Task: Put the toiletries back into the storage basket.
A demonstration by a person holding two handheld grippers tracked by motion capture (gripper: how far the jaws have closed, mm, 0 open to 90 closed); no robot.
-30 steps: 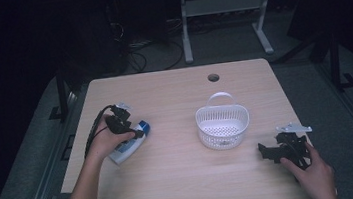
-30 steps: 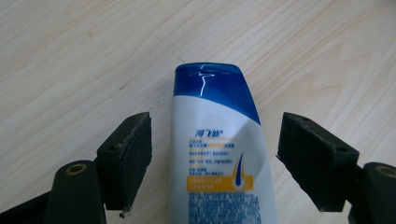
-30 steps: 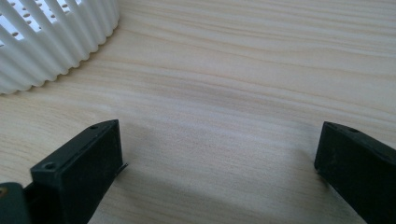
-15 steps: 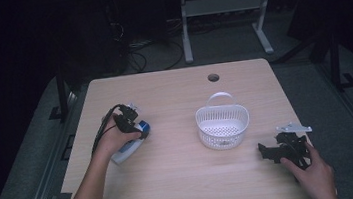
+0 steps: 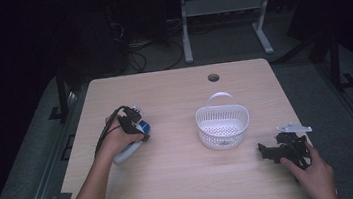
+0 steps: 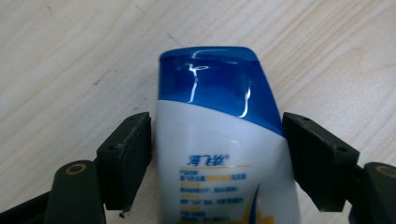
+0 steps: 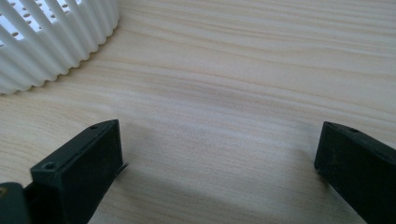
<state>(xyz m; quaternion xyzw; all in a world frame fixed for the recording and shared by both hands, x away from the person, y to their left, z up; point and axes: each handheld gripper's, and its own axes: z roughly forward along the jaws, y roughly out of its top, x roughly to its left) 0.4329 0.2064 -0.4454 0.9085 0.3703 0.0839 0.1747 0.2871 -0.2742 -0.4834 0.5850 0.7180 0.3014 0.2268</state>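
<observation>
Two grippers working: right gripper (image 5: 283, 150) resting near tabletop (image 5: 183, 179) edge, fingers apart, empty. Left gripper (image 6: 217, 158) straddling lying bottle (image 6: 224, 140), fingers apart, not clamped. Slick bottle could slip or roll. Basket (image 5: 223, 124) beyond.

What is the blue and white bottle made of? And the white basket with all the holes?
The bottle looks like smooth, glossy plastic: light glints in streaks on its blue cap. The basket looks like matte white moulded plastic, with ribbed walls and rows of small holes. Both are guesses from looks alone.
</observation>
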